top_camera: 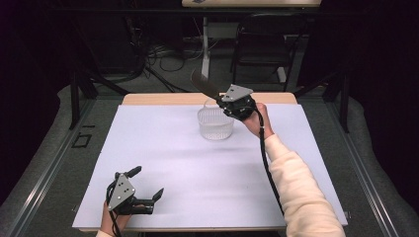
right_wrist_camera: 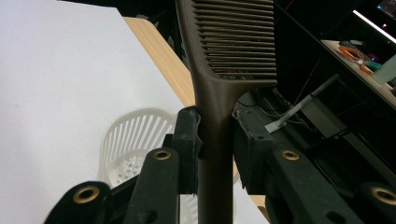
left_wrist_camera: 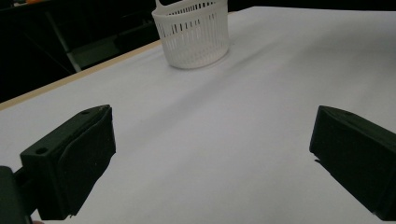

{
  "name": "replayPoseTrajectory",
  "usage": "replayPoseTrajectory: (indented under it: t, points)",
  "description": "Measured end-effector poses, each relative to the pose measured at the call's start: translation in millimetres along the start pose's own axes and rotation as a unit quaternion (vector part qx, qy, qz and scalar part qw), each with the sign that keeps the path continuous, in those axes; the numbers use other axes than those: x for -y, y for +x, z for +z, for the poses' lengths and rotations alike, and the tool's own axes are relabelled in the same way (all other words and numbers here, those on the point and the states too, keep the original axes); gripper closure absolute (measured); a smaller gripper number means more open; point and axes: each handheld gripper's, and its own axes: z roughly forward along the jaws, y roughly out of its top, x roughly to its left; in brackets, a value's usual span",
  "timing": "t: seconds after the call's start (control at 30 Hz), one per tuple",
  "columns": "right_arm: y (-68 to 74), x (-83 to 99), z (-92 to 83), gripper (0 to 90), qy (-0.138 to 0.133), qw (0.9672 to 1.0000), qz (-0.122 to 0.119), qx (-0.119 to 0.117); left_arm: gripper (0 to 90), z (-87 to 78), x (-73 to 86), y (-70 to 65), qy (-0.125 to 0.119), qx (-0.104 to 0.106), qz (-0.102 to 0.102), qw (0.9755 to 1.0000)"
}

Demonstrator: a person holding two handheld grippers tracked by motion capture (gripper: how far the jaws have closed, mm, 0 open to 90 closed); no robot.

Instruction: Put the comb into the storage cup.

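Observation:
My right gripper (top_camera: 225, 100) hovers over the far middle of the table, shut on the handle of a dark brown comb (top_camera: 203, 83). In the right gripper view the comb (right_wrist_camera: 232, 42) rises between the two jaws, teeth end up and away, and the pads press its handle on both sides. Just below it stands a white slotted basket (top_camera: 215, 123), also seen under the jaws as a basket (right_wrist_camera: 122, 149) with small white beads inside. My left gripper (top_camera: 147, 183) rests at the near left of the table, open, with nothing between its jaws; the basket (left_wrist_camera: 192, 32) stands far ahead of it.
A white sheet (top_camera: 163, 158) covers the table, with a wooden edge (top_camera: 163, 98) along the far side. Behind the table stand a dark chair (top_camera: 262, 44) and a desk leg with cables on the floor. Metal rails run along both sides.

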Motion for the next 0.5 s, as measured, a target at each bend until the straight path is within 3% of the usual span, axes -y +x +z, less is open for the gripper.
replayPoseTrajectory:
  t: [0.5]
  points:
    - [0.7,-2.0,6.1,72.1,-0.011,0.9999,-0.003,0.009,0.1,0.0,0.2,0.2,0.0,0.0,-0.001,1.0]
